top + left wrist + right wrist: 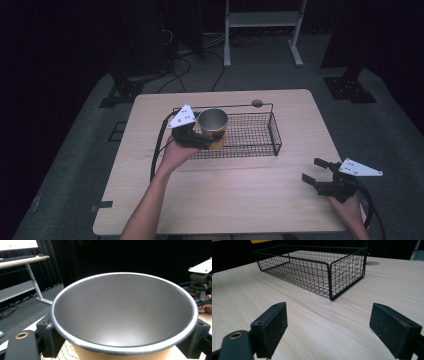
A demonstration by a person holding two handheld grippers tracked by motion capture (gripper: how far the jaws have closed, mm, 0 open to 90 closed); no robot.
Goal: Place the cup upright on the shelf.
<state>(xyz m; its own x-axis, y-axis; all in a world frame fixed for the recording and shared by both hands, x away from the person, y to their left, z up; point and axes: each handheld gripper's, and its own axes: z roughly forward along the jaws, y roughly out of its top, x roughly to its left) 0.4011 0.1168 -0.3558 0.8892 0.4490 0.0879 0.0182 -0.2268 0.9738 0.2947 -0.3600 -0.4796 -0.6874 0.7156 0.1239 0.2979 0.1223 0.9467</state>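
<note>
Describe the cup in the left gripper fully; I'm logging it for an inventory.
The cup has an orange-yellow outside, a grey metal-looking inside and a rolled silvery rim. It is upright and empty as far as its inside shows. The left gripper clamps it, one black jaw on each side below the rim. It is at the left end of the black wire basket; whether it touches the mesh cannot be told.

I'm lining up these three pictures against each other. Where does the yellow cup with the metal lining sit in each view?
High view: the cup is left of centre, over the wire basket's left end, clamped by the left gripper.
Left gripper view: its open mouth spans the centre.
Right gripper view: a yellow sliver at the top edge.
Shared landmark: the wire basket.
</note>
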